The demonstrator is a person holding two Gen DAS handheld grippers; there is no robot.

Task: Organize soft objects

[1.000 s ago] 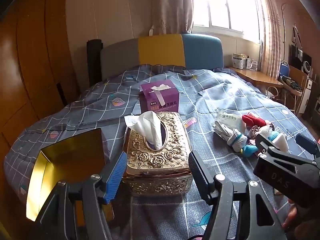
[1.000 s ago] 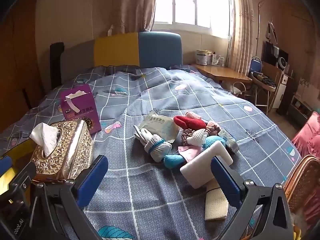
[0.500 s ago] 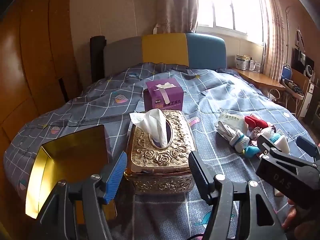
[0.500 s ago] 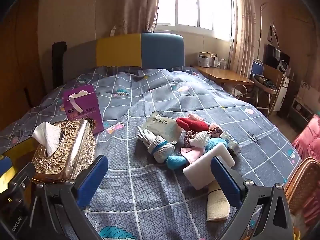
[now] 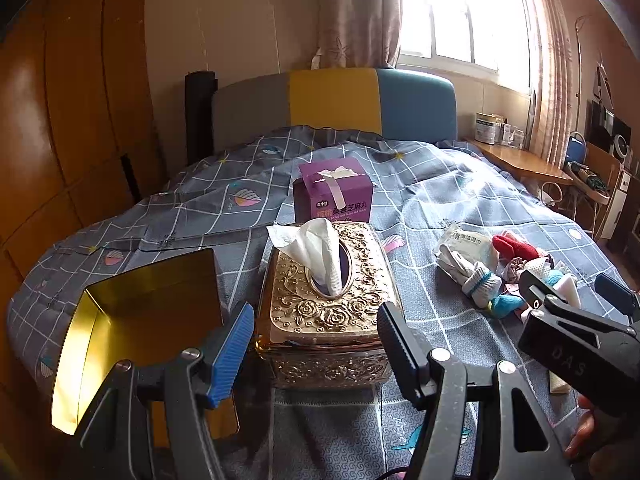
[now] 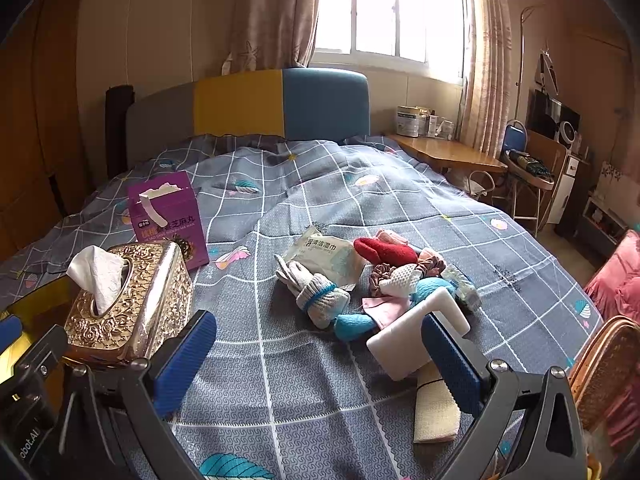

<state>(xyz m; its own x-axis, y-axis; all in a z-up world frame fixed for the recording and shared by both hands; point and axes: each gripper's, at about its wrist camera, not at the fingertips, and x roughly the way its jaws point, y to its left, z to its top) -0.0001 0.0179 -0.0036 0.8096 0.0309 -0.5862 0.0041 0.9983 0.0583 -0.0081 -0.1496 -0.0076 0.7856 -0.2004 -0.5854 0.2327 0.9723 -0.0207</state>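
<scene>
Two grippers agape, one gold tissue box, one purple carton

The right tongs are wide open above the bed. At 12 o'clock lies a pile of soft things. A white block touches it. At 9 o'clock sits a gold tissue box.
</scene>
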